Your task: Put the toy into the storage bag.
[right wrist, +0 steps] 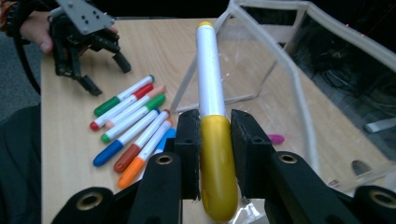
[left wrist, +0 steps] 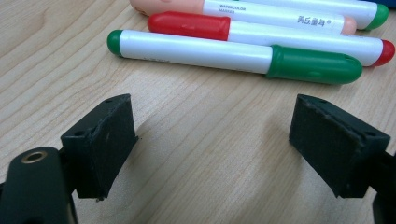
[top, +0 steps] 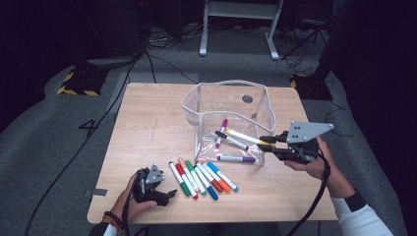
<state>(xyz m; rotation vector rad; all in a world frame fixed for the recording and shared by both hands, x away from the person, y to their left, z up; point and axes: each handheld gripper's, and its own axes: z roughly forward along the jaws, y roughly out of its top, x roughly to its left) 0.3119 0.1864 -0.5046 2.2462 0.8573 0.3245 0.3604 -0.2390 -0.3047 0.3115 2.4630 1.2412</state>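
Right gripper [right wrist: 211, 140] fingers clamped on yellow marker [right wrist: 210, 84] over clear pouch [top: 196, 98]; three markers inside. Seven markers [top: 202, 178] left on tabletop [top: 147, 132]. Left gripper [left wrist: 210, 140] fingers apart, resting near the row.

Yellow marker [right wrist: 211, 116]: white barrel, yellow cap at the near end, small yellow tip at the far end. Lower centre of right gripper view, running up-frame, lifted clear of the table. In high view it lies slanted at centre right, over the near wall of the clear pouch [top: 196, 125]
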